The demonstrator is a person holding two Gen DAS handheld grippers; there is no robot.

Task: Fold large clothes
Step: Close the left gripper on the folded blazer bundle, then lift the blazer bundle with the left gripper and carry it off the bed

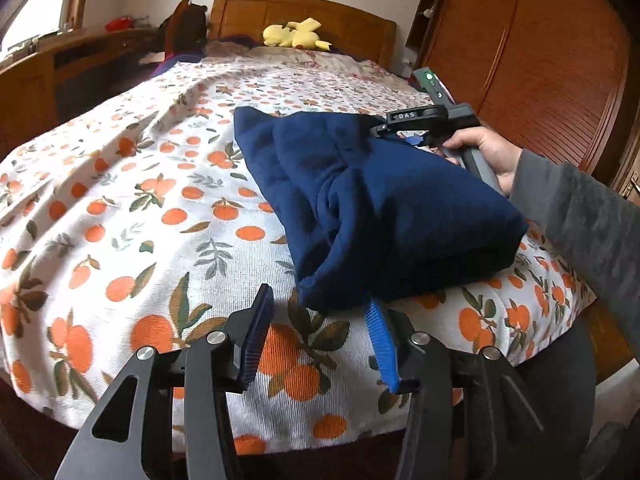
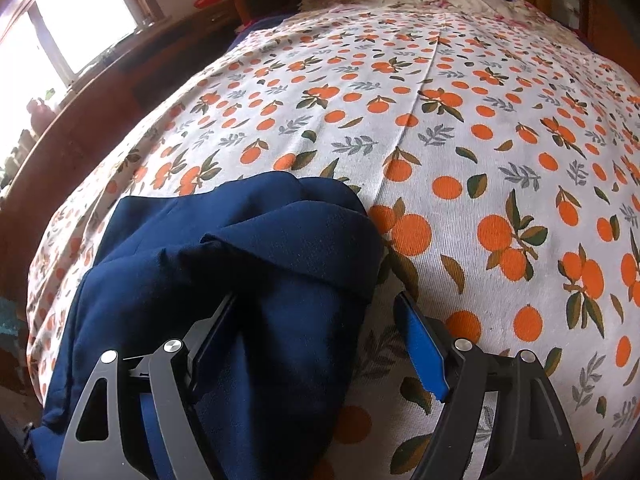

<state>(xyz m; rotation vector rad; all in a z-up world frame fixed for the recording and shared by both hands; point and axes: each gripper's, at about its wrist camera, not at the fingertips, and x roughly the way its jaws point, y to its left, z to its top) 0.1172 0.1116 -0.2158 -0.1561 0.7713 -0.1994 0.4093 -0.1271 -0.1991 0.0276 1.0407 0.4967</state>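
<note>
Releasing the folded navy garment on the bedspread (both sets of jaws apart, gripping nothing); next, probably smoothing or setting aside.

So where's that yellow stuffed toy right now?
The yellow stuffed toy lies at the far end of the bed, against the wooden headboard, well beyond the blue garment; it shows at the top of both views.
</note>
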